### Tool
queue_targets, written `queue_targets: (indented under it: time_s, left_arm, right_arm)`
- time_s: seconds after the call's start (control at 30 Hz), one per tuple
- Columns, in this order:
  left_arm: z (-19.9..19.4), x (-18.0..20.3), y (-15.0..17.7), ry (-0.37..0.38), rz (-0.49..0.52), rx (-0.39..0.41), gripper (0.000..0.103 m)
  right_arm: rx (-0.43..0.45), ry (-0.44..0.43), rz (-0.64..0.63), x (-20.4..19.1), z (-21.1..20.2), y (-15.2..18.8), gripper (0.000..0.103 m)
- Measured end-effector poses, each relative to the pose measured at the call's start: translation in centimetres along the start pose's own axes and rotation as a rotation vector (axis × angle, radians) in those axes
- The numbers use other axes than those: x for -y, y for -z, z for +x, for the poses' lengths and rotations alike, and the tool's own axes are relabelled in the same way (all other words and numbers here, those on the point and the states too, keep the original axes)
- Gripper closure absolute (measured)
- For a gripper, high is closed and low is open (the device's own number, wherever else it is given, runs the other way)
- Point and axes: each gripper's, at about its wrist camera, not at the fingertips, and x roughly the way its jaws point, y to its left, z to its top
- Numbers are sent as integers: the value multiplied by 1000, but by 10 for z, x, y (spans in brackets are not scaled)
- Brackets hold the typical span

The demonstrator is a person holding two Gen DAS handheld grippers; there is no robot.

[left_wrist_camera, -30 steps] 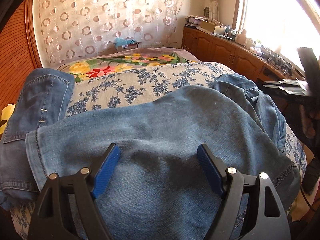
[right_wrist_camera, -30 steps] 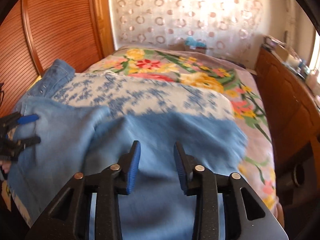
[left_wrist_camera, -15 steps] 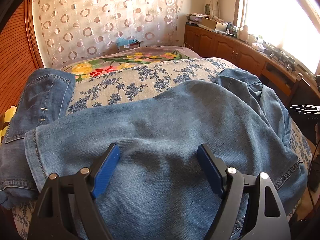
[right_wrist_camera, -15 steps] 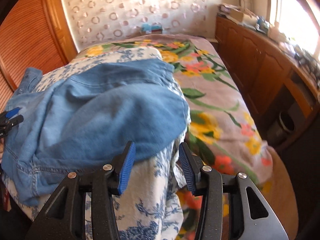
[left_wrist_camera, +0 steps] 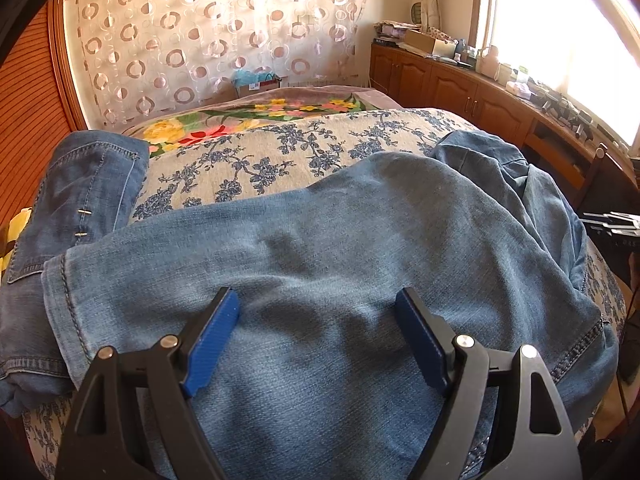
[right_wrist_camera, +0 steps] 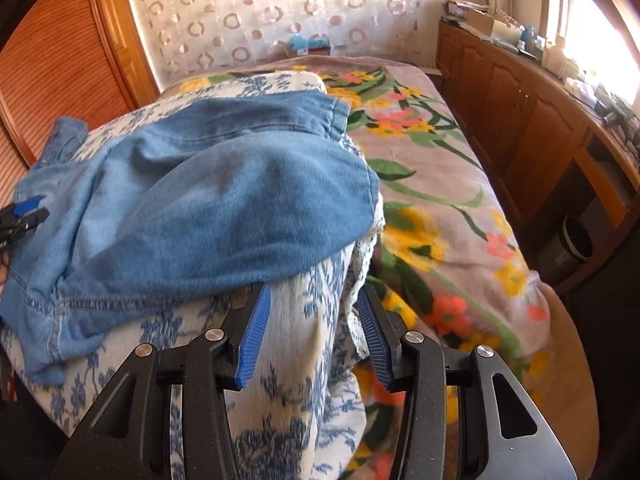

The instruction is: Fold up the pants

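Left wrist view: the jeans [left_wrist_camera: 340, 248] lie across the bed [left_wrist_camera: 280, 148], one leg end [left_wrist_camera: 80, 184] bunched at the far left. The left hand-held gripper [left_wrist_camera: 316, 340] hovers released, jaws wide over the denim; closing here may pinch only the top layer and drag the fold askew.

Right wrist view: the right hand-held gripper [right_wrist_camera: 308, 332] is released, empty, over the bedspread [right_wrist_camera: 296, 352], just beside the denim edge [right_wrist_camera: 240, 276]. It could snag bedspread instead of jeans.

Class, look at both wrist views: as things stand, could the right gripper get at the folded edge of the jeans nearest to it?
Probably yes. The right gripper is open with only the blue-flowered cover between its pads, and the jeans' rounded fold lies just beyond its fingertips with nothing over it.
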Motion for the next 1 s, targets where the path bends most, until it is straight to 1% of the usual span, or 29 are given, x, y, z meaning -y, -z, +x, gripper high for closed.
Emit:
queue_targets:
  time_s: [0.1,0.23,0.3,0.33,0.37,0.43,0.5,0.57,0.7,0.87,1.0]
  left_arm:
    - [0,0,1,1,-1,0,22]
    - [0,-1,1,3,-3,0,22]
    - [0,-1,1,4,-5,0,22]
    - [0,-1,1,4,-4,0,22]
    - [0,-1,1,4,-4,0,22]
    - [1,-1,2,6,-6,0,22]
    - [0,-1,2,8,-8,2,22]
    - [0,0,2,5,-5,3,22]
    - [-8,-1,1,12,-14,16,22]
    - [-32,-6,1,10,-32,58,22]
    - [-54,-11,5,2,-43,88,22]
  right_arm:
    - [17,-5,14,4,8,-10,56]
    - [42,-48,83,11,16,-18,56]
    - [49,-56,88,12,18,-21,56]
    - [52,-61,90,11,18,-23,59]
    - [57,-67,93,11,18,-24,71]
    - [69,-115,91,8,18,-24,85]
    - [100,-72,73,2,12,-24,101]
    - [140,-61,78,2,5,-26,103]
    - [166,-49,69,-5,-4,-32,103]
    - [221,-44,58,-16,-19,-45,103]
    - [268,-67,33,-32,-35,-58,103]
